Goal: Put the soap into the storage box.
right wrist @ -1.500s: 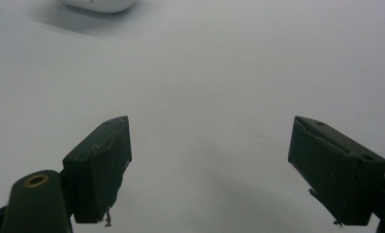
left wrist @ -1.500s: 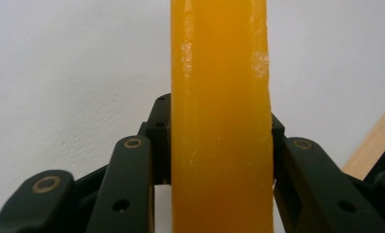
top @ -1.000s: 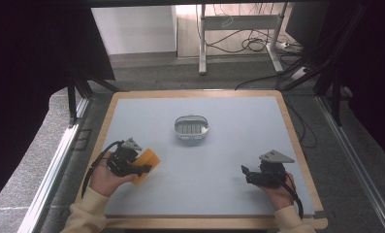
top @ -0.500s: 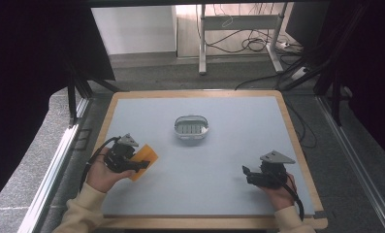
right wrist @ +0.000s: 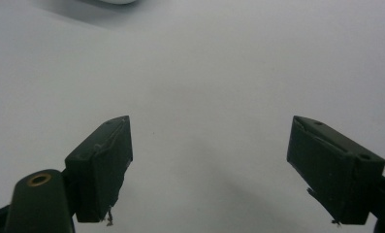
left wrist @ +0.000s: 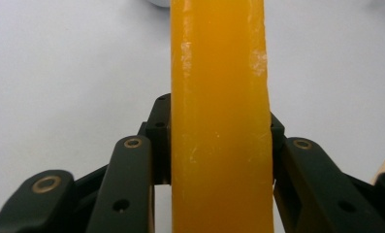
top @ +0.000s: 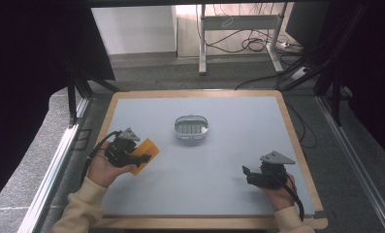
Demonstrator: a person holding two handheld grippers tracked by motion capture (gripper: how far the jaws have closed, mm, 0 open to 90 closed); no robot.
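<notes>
An orange block (top: 148,152) sits clamped in my left gripper (top: 139,157) over the left side of the table, just above the surface. In the left gripper view the orange block (left wrist: 219,73) stands upright between the two black jaws of the left gripper (left wrist: 219,127), which press on its sides. My right gripper (top: 246,174) rests low at the right front of the table, pointing left. In the right gripper view, my right gripper (right wrist: 209,160) is open, with bare table between its pads. A small oval white dish (top: 191,127) with a ribbed grey insert stands at the table's middle.
The grey-blue table top (top: 229,145) has a wooden border (top: 296,145). Beyond the far edge are a floor with cables (top: 258,46) and a metal stand (top: 202,43). A dark curtain hangs at the left and right.
The left hand has shifted slightly with the orange block still gripped. The right hand has stayed where it was.
</notes>
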